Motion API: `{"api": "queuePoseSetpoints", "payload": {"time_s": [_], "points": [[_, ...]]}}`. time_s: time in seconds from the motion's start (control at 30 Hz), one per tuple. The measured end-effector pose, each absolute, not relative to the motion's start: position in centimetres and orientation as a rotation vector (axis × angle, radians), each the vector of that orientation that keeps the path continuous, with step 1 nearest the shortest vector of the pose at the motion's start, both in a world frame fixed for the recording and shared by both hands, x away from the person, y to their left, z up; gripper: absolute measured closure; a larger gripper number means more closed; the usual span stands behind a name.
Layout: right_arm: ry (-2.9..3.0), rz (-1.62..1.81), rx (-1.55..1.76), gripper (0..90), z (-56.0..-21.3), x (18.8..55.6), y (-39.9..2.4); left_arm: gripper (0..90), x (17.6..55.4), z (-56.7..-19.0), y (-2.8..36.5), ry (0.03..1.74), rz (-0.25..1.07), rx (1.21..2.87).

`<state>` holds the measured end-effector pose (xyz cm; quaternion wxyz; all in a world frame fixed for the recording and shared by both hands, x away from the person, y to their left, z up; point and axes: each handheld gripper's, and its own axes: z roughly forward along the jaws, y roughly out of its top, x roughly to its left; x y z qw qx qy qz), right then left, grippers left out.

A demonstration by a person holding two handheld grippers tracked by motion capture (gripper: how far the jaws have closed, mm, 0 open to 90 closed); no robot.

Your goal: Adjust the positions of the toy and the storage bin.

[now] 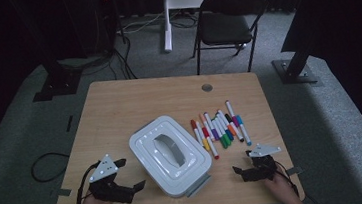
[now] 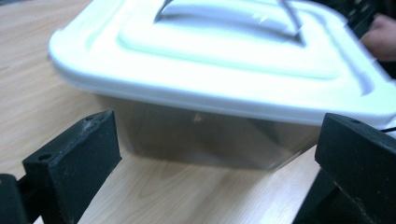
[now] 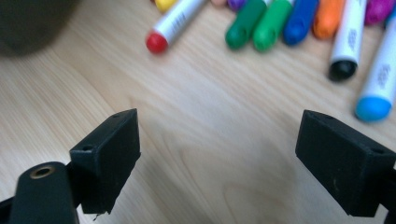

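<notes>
On wooden table (image 1: 119,105), white lidded box (image 1: 170,153), markers (image 1: 219,127), dark carpeted room

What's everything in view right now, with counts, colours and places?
Box: one, white lid with a handle, clear body, table centre, lid on.
Markers: a dozen or so, white barrels, caps red, yellow, purple, green, blue, orange, black, in a row right of the box.
Table: one, light wood.
Folding chair: one, black, beyond the table.
Left gripper: black, near edge left of the box, fingers apart, holding nothing.
Right gripper: black, near edge below the markers, fingers apart, holding nothing.
</notes>
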<state>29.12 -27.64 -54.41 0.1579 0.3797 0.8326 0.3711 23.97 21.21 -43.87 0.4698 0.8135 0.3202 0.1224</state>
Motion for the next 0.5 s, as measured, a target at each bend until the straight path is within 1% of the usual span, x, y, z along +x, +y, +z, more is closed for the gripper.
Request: {"api": "queuePoseSetpoints", "payload": {"time_s": [0.17,0.5], "points": [[2.388,1.041,1.093,13.5,-54.9,28.7,-28.2,0.5,24.6,-43.0,19.8,0.753,0.269,1.998],[2.381,1.028,1.095,13.6,-55.0,28.5,-28.1,0.6,25.8,-42.3,16.8,0.727,0.233,2.065]]}}
